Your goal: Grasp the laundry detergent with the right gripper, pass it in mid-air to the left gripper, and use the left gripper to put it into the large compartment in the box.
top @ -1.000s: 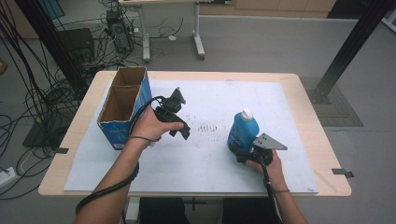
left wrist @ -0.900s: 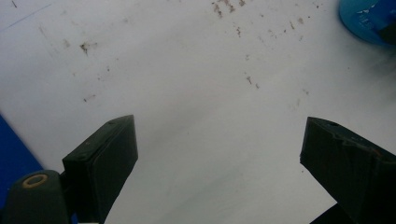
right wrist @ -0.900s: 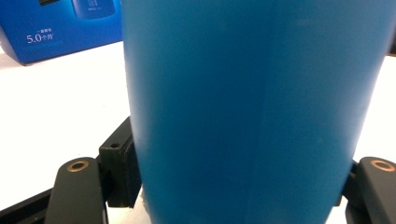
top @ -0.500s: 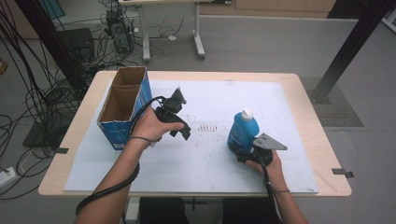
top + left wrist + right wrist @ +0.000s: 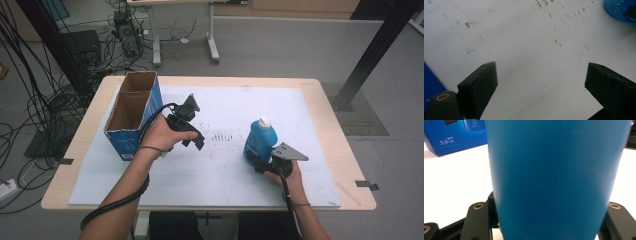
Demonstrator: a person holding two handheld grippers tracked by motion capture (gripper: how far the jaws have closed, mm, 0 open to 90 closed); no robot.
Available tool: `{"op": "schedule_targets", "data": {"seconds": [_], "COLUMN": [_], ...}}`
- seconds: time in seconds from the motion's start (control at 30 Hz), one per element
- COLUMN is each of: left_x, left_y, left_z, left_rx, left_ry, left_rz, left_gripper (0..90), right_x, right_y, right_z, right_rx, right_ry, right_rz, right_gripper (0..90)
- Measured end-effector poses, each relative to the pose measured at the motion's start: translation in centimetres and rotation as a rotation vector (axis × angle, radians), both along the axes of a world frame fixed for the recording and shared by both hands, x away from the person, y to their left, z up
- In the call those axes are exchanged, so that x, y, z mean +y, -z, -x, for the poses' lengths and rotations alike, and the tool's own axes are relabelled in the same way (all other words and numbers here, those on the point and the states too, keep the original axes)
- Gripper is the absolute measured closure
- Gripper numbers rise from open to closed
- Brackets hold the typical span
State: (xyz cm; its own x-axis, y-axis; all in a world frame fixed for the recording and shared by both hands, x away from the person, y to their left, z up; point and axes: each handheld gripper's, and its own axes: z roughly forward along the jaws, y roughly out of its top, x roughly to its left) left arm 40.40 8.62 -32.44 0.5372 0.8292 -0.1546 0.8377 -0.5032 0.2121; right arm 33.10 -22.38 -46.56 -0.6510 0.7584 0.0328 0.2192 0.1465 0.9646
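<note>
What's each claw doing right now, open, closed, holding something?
Left claw: open, empty, above the white mat.
Right claw: has just been closing, now shut on the blue bottle.

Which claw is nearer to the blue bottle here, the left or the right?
Right. The right claw is shut on the blue bottle, gripping its lower body. The left claw hangs open above the white mat, well off toward the cardboard box.
</note>
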Motion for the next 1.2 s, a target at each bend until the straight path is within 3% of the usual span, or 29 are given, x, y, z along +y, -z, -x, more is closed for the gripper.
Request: {"op": "schedule_targets", "data": {"seconds": [1.2], "left_x": [-0.25], "left_y": [0.06], "left_z": [-0.04], "left_rx": [0.001], "left_ry": [0.001], "left_rz": [-0.002], "left_gripper": [11.4], "right_x": [0.07], "right_y": [0.04], "right_z": [0.09], "right_rx": [-0.010], "right_ry": [0.005], "right_rz": [0.008], "right_gripper": [39.8]}}
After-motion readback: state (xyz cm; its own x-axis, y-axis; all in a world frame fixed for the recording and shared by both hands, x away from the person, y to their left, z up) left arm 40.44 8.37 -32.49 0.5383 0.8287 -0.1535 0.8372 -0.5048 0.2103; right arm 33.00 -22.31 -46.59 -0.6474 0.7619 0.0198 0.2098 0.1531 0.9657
